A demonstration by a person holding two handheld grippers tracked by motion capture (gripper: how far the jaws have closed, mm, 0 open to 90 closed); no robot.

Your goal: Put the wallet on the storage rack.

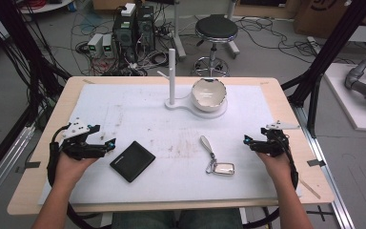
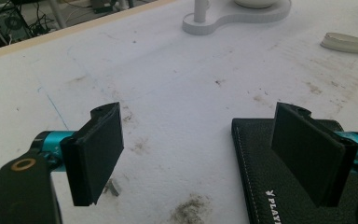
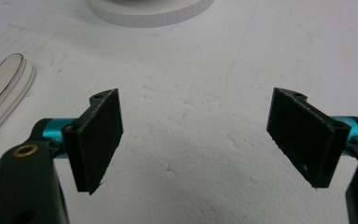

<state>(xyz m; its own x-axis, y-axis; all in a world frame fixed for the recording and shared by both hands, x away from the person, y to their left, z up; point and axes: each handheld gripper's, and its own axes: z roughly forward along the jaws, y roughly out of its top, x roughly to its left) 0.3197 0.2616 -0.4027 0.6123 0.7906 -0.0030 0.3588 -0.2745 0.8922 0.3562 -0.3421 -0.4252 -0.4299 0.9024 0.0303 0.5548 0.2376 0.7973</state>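
Left gripper agape beside wallet, right gripper agape over bare mat

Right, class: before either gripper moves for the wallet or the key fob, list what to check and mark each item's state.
1. Left gripper open: ok, jaws spread.
2. Right gripper open: ok, jaws spread, nothing between them.
3. Wallet flat, uncovered: ok.
4. Key fob free of other things: ok, apart from the wallet.
5. Bowl seated on the stand: ok, upright on the base.
6. Bowl empty: cannot tell.
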